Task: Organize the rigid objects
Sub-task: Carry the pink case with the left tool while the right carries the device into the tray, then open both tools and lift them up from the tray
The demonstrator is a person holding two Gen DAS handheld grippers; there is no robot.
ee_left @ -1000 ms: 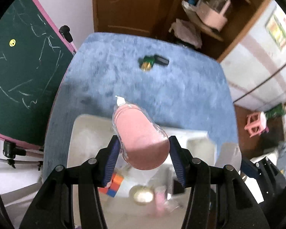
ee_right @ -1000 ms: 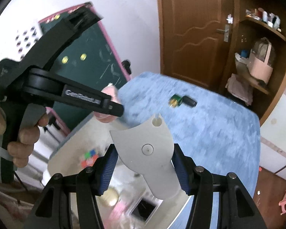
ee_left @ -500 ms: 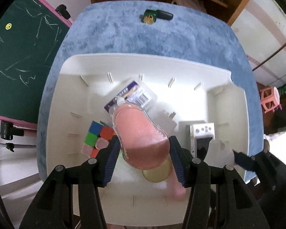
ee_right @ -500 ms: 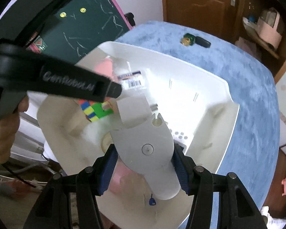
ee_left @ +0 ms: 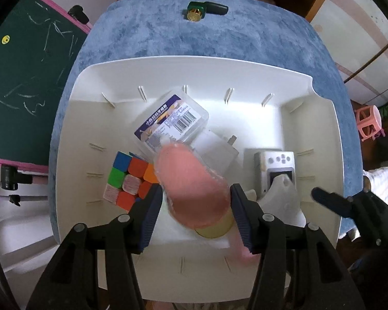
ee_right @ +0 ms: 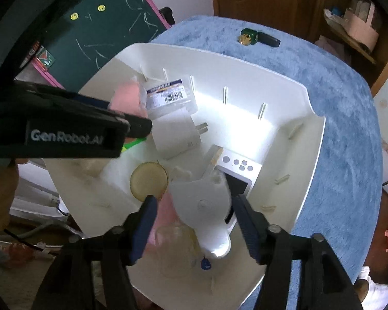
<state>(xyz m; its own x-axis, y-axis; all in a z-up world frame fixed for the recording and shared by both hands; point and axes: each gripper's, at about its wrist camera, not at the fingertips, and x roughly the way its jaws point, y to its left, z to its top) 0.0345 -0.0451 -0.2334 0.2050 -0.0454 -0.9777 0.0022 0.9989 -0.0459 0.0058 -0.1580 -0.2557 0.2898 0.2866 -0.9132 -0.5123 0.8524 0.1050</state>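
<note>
The pink bottle (ee_left: 198,193) sits straight ahead between the left gripper (ee_left: 194,208)'s blue pads, its long axis running away from the hand, narrow end pointing toward the far wall of the white bin (ee_left: 323,118). That gripper's jaws have just been opening; a sliver of daylight shows beside each pad, so the bottle looks let go, blurred as if dropping. The right gripper (ee_right: 192,222) has likewise just been widening its jaws around the flat white tool (ee_right: 203,206), which lies lengthwise between them with gaps on both sides, released over the bin. Each hand is nearest its own piece; any further nudge would fall to the one above it.

Below and beyond the left gripper the bin already holds a colour cube (ee_left: 128,177) off to its left, a labelled clear box (ee_left: 172,122) ahead, a white plug (ee_left: 219,151), a round yellowish lid (ee_left: 214,228) underneath, and a small white handheld console (ee_left: 275,166) to its right. Outside, far ahead on the blue cloth (ee_left: 245,33), a green-and-black gadget (ee_left: 205,10) is still unsorted.
</note>
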